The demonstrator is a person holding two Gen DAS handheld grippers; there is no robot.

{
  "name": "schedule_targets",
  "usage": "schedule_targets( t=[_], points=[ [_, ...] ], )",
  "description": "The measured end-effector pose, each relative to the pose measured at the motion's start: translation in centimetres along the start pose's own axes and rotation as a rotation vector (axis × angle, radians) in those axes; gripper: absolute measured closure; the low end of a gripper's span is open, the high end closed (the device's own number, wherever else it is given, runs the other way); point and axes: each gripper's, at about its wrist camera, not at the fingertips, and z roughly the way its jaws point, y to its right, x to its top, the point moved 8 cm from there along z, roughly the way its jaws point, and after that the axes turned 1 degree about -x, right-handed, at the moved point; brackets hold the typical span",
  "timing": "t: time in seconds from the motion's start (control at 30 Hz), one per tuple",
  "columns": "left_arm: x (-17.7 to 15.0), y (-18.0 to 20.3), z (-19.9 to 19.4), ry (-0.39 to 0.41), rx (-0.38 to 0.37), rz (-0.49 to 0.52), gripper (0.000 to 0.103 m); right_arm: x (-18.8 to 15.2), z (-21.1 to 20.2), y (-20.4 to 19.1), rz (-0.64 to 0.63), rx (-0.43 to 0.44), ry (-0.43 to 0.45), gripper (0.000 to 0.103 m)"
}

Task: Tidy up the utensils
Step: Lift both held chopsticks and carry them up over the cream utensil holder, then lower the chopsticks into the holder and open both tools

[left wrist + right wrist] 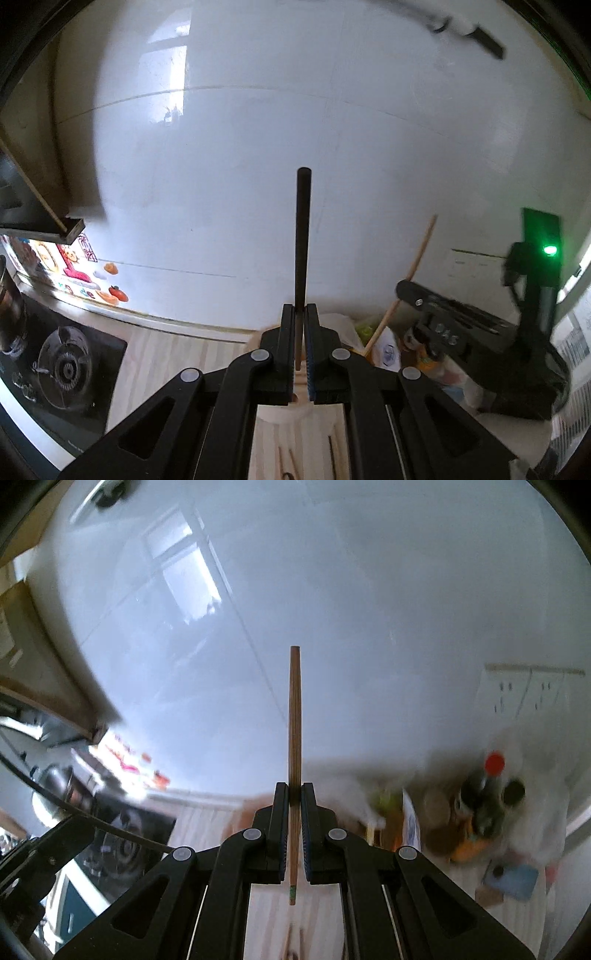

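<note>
My left gripper (300, 314) is shut on a dark chopstick (303, 236) that stands upright between the jaws, its top end against the white tiled wall. My right gripper (294, 792) is shut on a light wooden chopstick (294, 720), also upright, its lower end with a green band (292, 890) hanging below the jaws. In the left wrist view the right gripper (461, 325) shows at the right with its wooden chopstick (413, 273) slanting up. More thin sticks (332, 458) lie on the wooden counter below; the right wrist view is blurred there.
A gas stove (62, 365) sits at the left, with fruit stickers (110, 291) on the wall behind it. A cabinet corner (70, 229) juts out at upper left. Bags and bottles (487, 797) crowd the counter's right side. A blue phone (513, 882) lies there.
</note>
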Motion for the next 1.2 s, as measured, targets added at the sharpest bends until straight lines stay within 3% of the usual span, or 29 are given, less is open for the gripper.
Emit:
schedule_targets(
  t=[0.2, 0.5, 0.7, 0.87, 0.93, 0.97, 1.0, 1.03, 1.07, 1.1, 1.2],
  points=[
    [0.7, -2.9, 6.4, -0.102, 0.037, -0.033, 0.101, 2.4, 4.0, -0.8, -0.001, -0.018, 0.032, 0.096],
    [-2.0, -4.5, 12.5, -0.235, 0.044, -0.054, 0.101, 1.2, 10.5, -0.9, -0.037, -0.043, 0.003, 0.096],
    [-3.1, -5.5, 13.6, -0.279, 0.026, -0.091, 0.100, 0.0, 13.0, -0.8, -0.021, -0.013, -0.083, 0.096],
    [-2.7, -5.5, 12.7, -0.285, -0.002, -0.135, 0.095, -1.5, 14.5, -1.5, -0.025, 0.052, -0.194, 0.096],
    [-2.4, -5.6, 11.9, -0.273, 0.019, -0.137, 0.093, -2.2, 14.5, -1.5, -0.031, 0.055, -0.219, 0.094],
    [-2.2, -5.9, 11.2, -0.256, 0.036, -0.130, 0.089, -2.3, 14.0, -1.0, -0.031, 0.062, -0.225, 0.089],
    [-2.0, -6.1, 10.7, -0.242, 0.055, -0.124, 0.072, -2.5, 13.6, -0.8, -0.026, 0.064, -0.225, 0.085],
    [-1.9, -6.1, 10.4, -0.234, 0.070, -0.120, 0.059, -2.6, 13.1, -0.6, -0.025, 0.060, -0.220, 0.073],
    [-1.9, -6.3, 9.9, -0.222, 0.095, -0.111, 0.032, -2.6, 12.5, -0.3, -0.026, 0.049, -0.209, 0.064],
    [-2.0, -6.6, 9.1, -0.193, 0.126, -0.104, 0.022, -2.6, 11.9, 0.1, -0.026, 0.041, -0.197, 0.062],
    [-2.7, -6.8, 7.5, -0.141, 0.165, -0.096, 0.020, -2.7, 9.5, 0.7, -0.030, 0.011, -0.159, 0.055]
  ],
)
